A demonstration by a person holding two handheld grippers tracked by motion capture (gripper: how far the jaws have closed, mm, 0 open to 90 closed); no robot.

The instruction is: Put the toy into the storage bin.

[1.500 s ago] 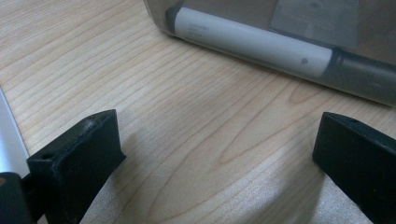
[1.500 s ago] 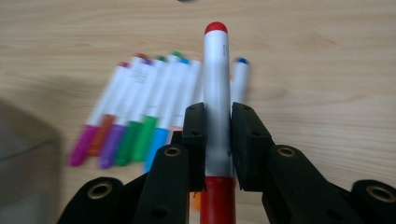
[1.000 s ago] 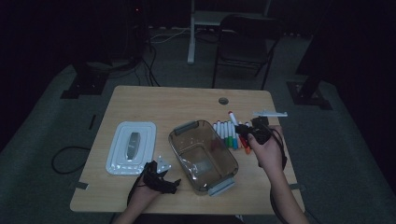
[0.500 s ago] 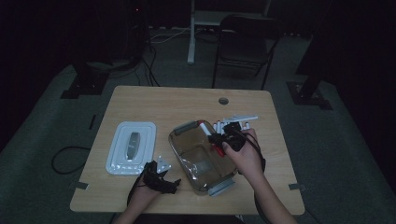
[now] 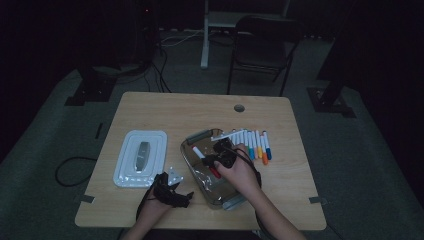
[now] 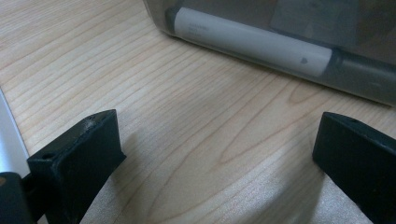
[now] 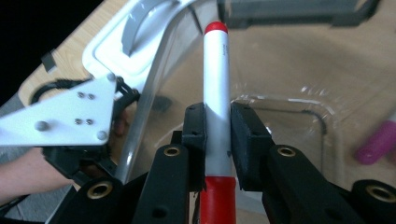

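Observation:
My right gripper (image 7: 217,125) is shut on a white marker with a red cap (image 7: 216,70), gripping its barrel near the red tail end. In the high view that gripper (image 5: 210,160) hovers over the open clear container (image 5: 192,165), the red-capped marker (image 5: 199,151) pointing to the far left inside its rim. A row of several coloured markers (image 5: 252,142) lies on the table just right of the container. Near the front edge my left gripper (image 5: 184,196) rests low on the wood. Its jaws stand open (image 6: 217,135) and hold nothing, facing the container wall (image 6: 261,42).
The container's white lid (image 5: 142,157) lies flat at the left of the table, beside my left hand. A pink marker (image 7: 378,142) shows at the right edge of the right gripper view. A folding chair (image 5: 260,45) stands beyond the table's far edge.
My right gripper has carried the red-capped marker leftward from the marker row to above the container, a little lower. The left gripper has stayed where it was.

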